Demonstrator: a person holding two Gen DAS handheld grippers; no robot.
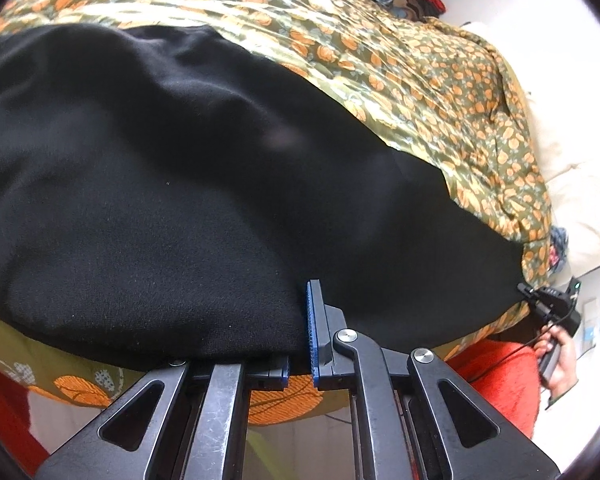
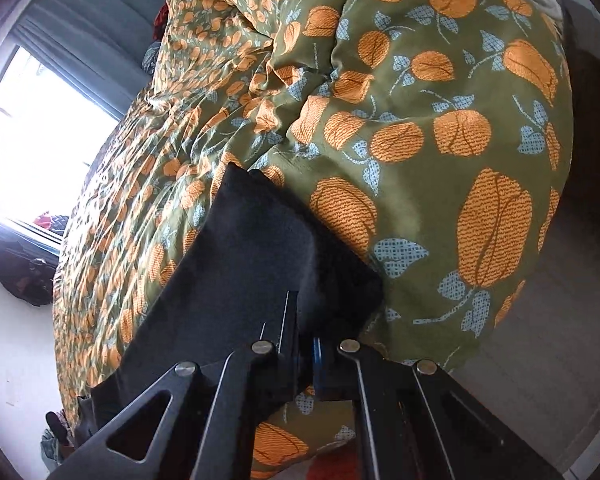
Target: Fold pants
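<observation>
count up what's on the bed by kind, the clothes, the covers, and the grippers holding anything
Black pants: 1
Green and orange floral bedspread: 1
Grippers shut on the pants: 2, the left gripper and the right gripper
Total: 4

Black pants over an olive-green bedspread patterned with orange fruit and pale blue leaves. Left tool black with blue pads; grey-blue curtain beyond the right tool.

Setting was a home bedroom: a bed under a green, orange-patterned cover, a bright window with grey curtains, and piled clothes below the window.
</observation>
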